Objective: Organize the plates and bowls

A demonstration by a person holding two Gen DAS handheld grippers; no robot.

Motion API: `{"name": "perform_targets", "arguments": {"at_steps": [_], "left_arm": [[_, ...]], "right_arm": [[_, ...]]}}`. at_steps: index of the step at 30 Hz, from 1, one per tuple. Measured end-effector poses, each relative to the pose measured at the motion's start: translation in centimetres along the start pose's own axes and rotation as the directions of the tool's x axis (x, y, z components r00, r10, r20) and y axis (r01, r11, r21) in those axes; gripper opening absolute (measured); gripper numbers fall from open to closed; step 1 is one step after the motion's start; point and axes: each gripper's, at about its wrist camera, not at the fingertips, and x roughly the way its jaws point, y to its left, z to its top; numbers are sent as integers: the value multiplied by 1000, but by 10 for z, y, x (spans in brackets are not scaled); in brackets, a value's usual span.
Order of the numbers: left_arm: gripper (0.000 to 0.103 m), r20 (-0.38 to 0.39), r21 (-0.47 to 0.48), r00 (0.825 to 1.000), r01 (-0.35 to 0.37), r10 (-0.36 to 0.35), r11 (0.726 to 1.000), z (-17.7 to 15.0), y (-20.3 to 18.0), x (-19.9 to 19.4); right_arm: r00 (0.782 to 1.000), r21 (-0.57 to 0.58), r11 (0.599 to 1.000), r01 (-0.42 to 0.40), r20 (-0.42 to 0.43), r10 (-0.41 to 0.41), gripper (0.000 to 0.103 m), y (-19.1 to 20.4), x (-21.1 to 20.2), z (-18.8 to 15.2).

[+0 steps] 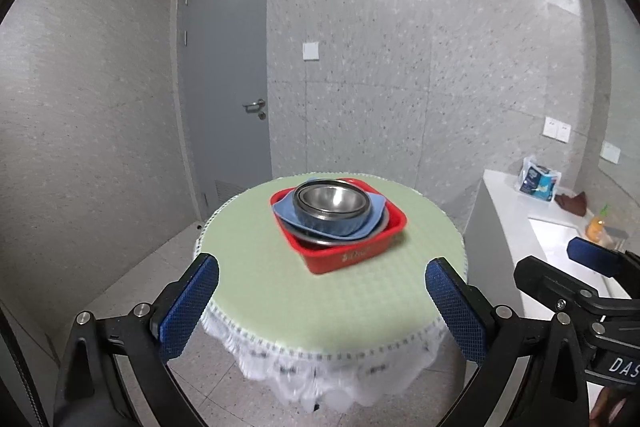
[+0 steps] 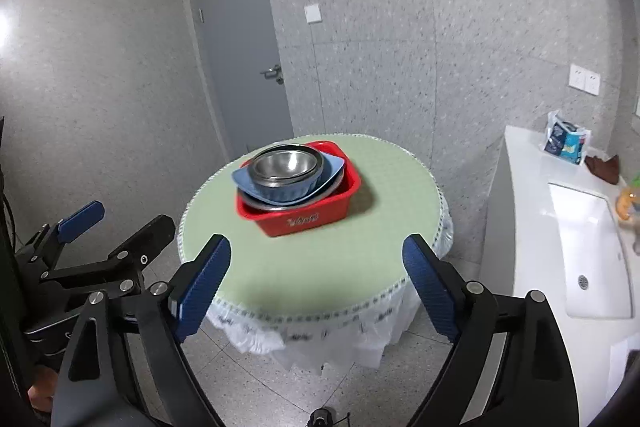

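Stack: steel bowl (image 1: 330, 202) sat nested in a blue dish (image 1: 332, 223) inside the red tub (image 1: 352, 247) on the round green table (image 1: 280, 287).
Progress: stacking looked finished; little appeared left.
Left gripper (image 1: 322, 301): jaws wide apart, empty.
Right gripper (image 2: 316, 281): jaws wide apart, empty.
Right view only: sink basin (image 2: 588, 255) with its drain.
Left view only: the right gripper's body beside the counter.

Left claw (image 1: 322, 301) held open wide, nothing gripped, angled downward. Right claw (image 2: 316, 285) likewise spread wide and empty, angled downward. Both claws carried side by side, apart, no contact.
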Motion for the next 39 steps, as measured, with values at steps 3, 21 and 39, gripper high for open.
{"name": "perform_targets", "arguments": {"at_steps": [3,21,39], "left_arm": [[102,22,-2,1000,-8,9,1000,-18,3,-53],[102,99,-20,995,18,-16,1000,-119,91,-288],[102,140,45,988,62,-68,997,-213,204,-416]], "right_arm": [[999,6,1000,9,44,-10,96,10,-41,-18],[986,-33,996,87,146,-81,103,113,-187,-107],[967,22,984,176,181,-177,103,214,-265,-202]]}}
